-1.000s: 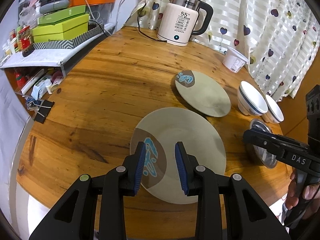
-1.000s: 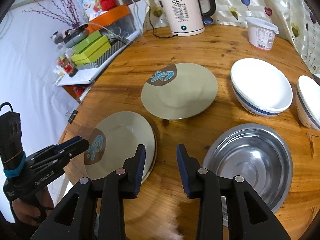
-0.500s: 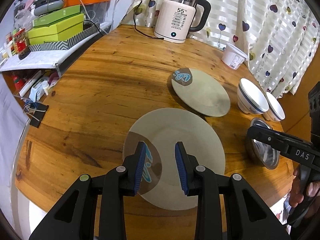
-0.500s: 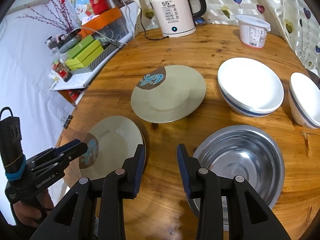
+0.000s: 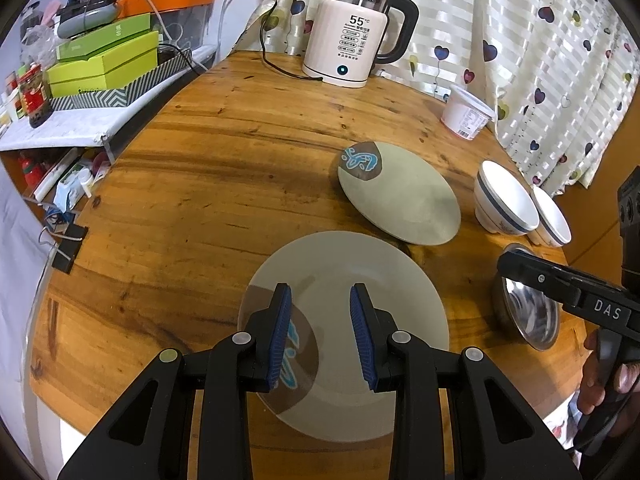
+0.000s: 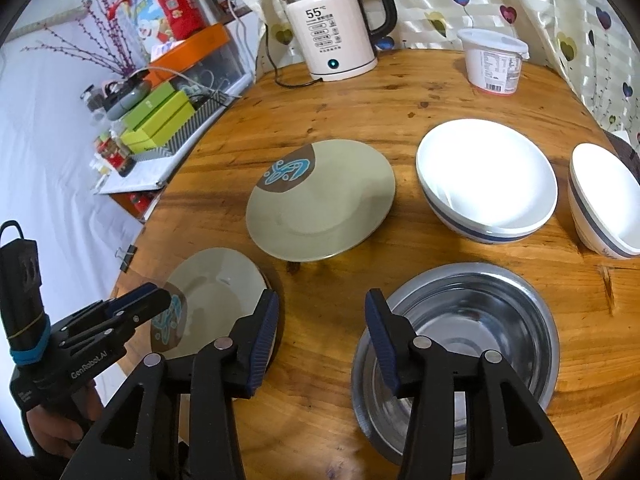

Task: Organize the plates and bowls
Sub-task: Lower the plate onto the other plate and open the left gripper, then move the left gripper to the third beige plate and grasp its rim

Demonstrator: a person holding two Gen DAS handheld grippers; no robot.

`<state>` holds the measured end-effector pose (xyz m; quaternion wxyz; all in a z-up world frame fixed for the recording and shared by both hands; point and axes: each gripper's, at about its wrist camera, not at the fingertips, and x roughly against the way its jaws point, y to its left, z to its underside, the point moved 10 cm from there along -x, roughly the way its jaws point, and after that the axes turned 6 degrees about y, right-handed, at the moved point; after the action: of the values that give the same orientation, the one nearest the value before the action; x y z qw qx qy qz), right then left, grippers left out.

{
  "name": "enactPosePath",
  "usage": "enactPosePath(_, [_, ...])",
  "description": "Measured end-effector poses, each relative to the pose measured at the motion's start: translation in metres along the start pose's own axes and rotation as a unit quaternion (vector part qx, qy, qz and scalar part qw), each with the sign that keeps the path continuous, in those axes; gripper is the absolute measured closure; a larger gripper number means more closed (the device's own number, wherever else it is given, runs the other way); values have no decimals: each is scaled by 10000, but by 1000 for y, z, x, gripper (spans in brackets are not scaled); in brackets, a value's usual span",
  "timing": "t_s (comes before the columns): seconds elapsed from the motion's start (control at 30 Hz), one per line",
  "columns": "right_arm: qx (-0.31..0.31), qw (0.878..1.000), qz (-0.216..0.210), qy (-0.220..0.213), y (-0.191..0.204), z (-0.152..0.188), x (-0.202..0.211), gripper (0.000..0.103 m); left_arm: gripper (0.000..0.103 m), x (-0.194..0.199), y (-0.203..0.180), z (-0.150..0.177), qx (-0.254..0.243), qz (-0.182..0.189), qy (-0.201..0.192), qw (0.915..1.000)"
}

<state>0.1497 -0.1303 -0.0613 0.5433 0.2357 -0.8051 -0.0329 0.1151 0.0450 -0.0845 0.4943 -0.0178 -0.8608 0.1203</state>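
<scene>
Beige, the near plate lies flat on the table directly under the left tongs, which gape empty; the right tongs, also spread, hang beside the steel bowl; the second plate lies beyond.

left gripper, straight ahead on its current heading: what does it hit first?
Likely the near plate: the open left gripper hangs over it, aimed at its middle. Height above it is unclear.

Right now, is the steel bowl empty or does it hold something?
Empty: the right wrist view shows the steel bowl with only its bare shiny bottom.
</scene>
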Motion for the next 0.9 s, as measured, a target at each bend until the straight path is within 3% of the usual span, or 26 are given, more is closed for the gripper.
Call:
enactPosePath(0.2, [-51,10000,22,-10,-3,-5,0,58,71,-5,-2,-7,8,113,46,9999])
enactPosePath(0.33, [-110,9999,11,-6,-6,-8,-2,58,65,-4,-6,-14,-4,258,4,9997])
enactPosePath(0.9, [-512,9986,55,109,-25,-34,-21,58,64,-26,-11,-59,-97,317,73,9994])
